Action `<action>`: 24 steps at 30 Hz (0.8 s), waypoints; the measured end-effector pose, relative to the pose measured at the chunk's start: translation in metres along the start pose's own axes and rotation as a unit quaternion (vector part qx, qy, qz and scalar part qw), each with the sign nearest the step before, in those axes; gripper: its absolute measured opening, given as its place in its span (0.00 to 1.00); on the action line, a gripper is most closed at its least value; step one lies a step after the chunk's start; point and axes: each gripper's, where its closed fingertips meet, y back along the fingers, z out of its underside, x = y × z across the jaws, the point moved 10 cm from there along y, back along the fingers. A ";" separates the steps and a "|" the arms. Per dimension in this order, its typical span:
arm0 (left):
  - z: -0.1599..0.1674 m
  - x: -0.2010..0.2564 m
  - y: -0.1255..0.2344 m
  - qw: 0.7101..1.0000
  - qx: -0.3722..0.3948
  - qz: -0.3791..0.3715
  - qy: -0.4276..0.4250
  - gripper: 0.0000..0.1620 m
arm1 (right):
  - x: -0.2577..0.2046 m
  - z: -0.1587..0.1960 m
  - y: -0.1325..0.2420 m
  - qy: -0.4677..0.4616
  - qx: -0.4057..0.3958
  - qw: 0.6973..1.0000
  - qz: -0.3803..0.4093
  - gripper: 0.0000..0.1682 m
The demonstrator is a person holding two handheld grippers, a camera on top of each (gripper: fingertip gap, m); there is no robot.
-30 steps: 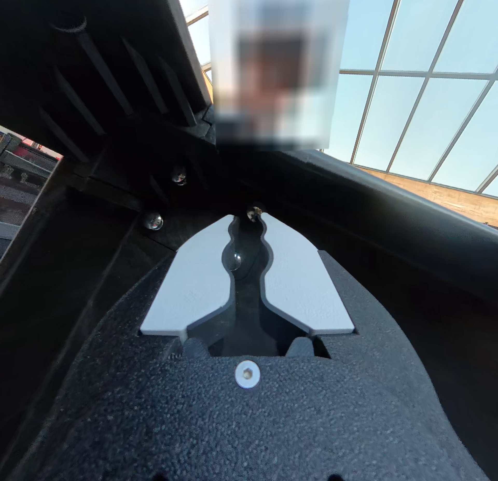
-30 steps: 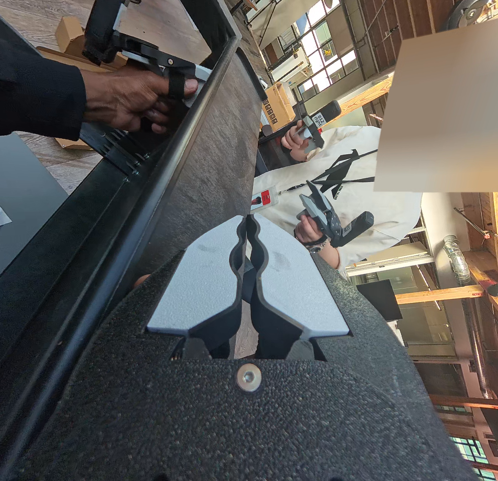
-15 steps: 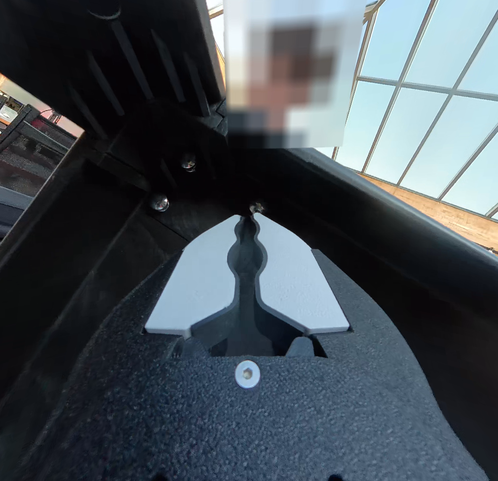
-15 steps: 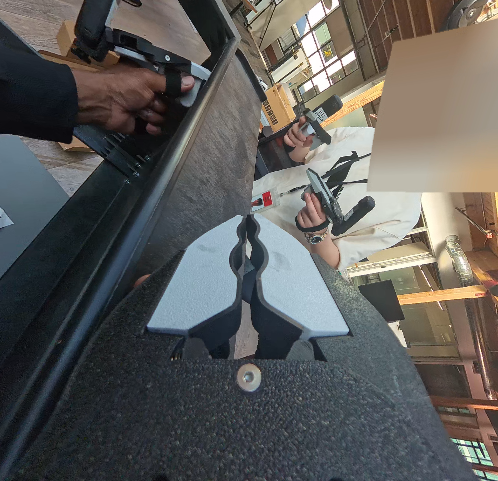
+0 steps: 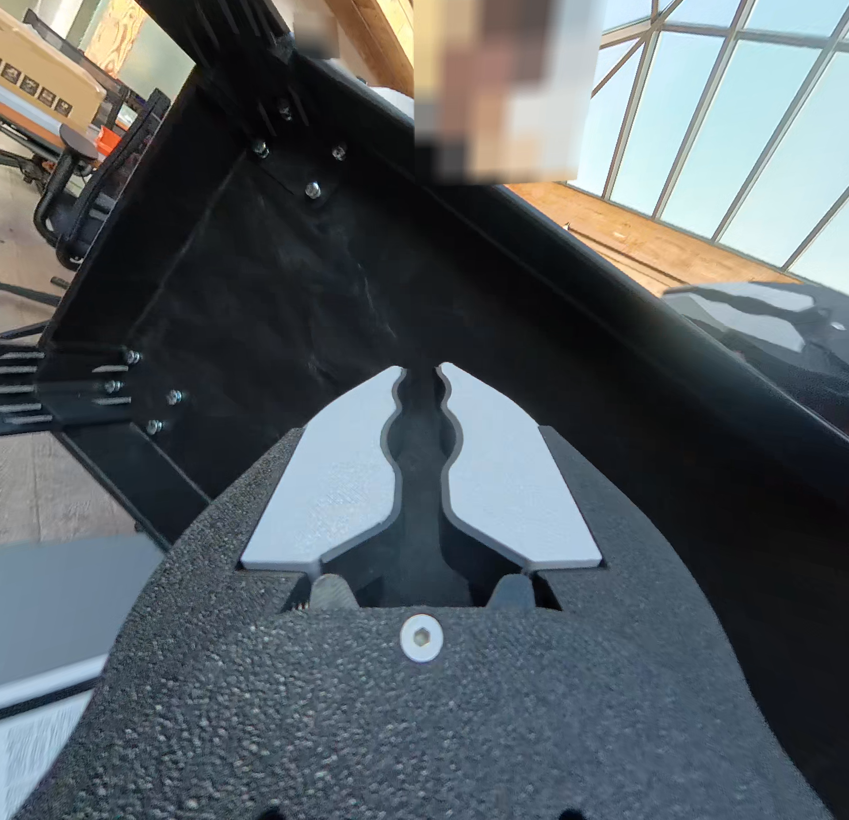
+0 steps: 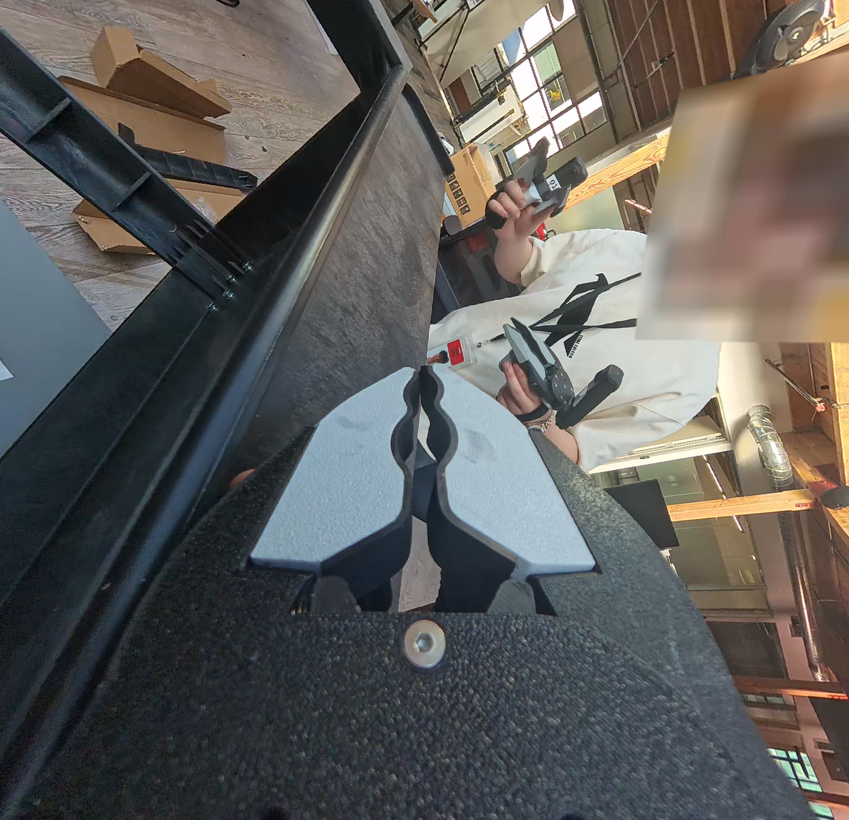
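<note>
A dark, rough-grained desk stands on edge just left of the right claw, whose grey fingers are pressed nearly together on nothing. The desk's black metal frame, fixed with small shiny bolts, lies just ahead of the left claw, narrowly parted and empty. Beyond the right claw, a person in a cream shirt holds two more claws.

the right tool has its grey fingers pressed together at the tips, holding nothing, just beside the dark worktop standing on edge. beyond it a person in a cream shirt grips two similar tools. flattened cardboard lies on the wooden floor.
</note>
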 end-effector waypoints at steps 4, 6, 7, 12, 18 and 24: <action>0.019 0.078 0.088 0.996 -0.062 -0.027 -0.051 0.06 | -0.001 0.000 0.000 0.003 -0.001 1.000 -0.001 0.00; 0.030 0.115 0.128 0.991 -0.103 -0.035 -0.073 0.07 | -0.001 -0.001 0.001 0.005 -0.001 1.000 -0.001 0.00; 0.036 0.132 0.147 0.989 -0.120 -0.042 -0.075 0.07 | -0.001 -0.001 0.001 0.005 -0.001 1.000 -0.001 0.00; 0.059 0.225 0.228 0.977 -0.154 -0.108 -0.096 0.11 | 0.004 -0.001 0.005 -0.019 0.006 1.000 -0.011 0.00; 0.108 0.357 0.307 0.961 -0.099 -0.219 -0.134 0.12 | 0.054 -0.008 0.095 -0.175 0.059 0.982 -0.041 0.00; 0.177 0.432 0.355 0.964 -0.094 -0.231 -0.094 0.12 | 0.055 0.033 0.263 -0.242 0.141 0.952 -0.120 0.00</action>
